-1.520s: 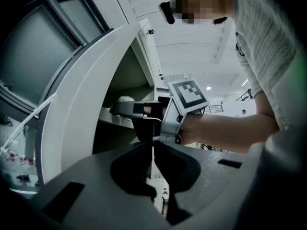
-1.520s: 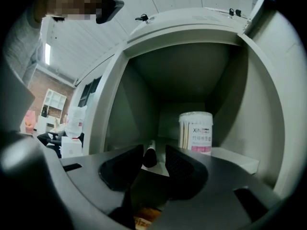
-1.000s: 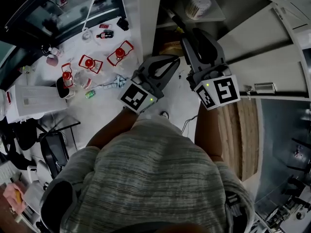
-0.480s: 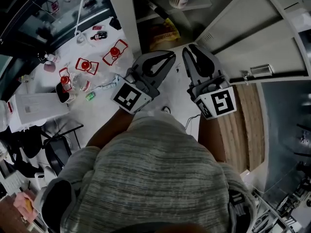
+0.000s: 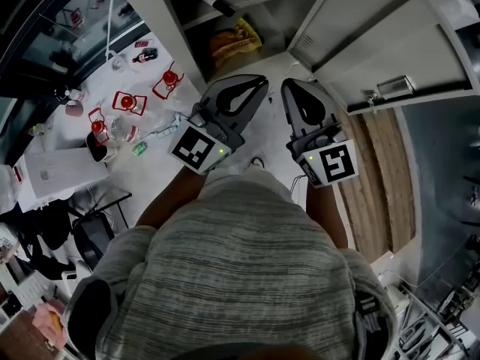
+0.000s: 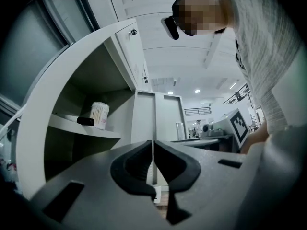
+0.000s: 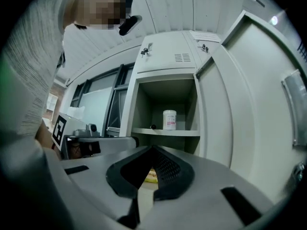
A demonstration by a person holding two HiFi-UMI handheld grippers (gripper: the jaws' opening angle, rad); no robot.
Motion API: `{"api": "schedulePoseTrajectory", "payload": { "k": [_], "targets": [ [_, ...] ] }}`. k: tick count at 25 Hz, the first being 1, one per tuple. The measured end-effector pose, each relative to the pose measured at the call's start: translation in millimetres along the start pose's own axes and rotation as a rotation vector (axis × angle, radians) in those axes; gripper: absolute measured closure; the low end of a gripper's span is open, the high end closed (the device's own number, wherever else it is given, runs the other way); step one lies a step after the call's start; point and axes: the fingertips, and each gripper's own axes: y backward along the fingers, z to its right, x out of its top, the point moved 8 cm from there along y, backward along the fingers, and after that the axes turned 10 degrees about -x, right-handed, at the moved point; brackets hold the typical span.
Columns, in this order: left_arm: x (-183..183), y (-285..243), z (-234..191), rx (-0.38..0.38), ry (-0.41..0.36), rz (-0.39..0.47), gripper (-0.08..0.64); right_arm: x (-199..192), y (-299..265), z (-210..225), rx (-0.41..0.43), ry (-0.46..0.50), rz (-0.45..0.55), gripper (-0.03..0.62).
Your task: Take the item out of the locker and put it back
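- Head view: the yellow packet (image 5: 234,42) lies on the locker's (image 5: 169,21) lower shelf, ahead of both grippers and apart from them.
- Left gripper view: the left gripper (image 6: 153,145) has its jaws pressed together, empty.
- Right gripper view: the right gripper (image 7: 153,148) has just been closing its jaws, which now meet on nothing; the packet lies straight beyond them.

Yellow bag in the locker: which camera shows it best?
Head view. The yellow bag lies in full sight in the locker, seen from above. The right gripper view shows only a yellow sliver behind the shut right gripper. The left gripper view does not show it.
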Motion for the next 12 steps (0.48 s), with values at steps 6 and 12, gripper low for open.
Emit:
{"api": "schedulePoseTrajectory", "payload": {
  "k": [6, 12],
  "targets": [
    [-4, -10, 10, 0.000, 0.004, -0.007, 0.543, -4, 8, 4, 0.014, 0.024, -0.009, 0.568],
    [-8, -12, 17, 0.015, 0.004, -0.011, 0.543, -1, 13, 7, 0.030, 0.012, 0.014, 0.568]
  ]
}}
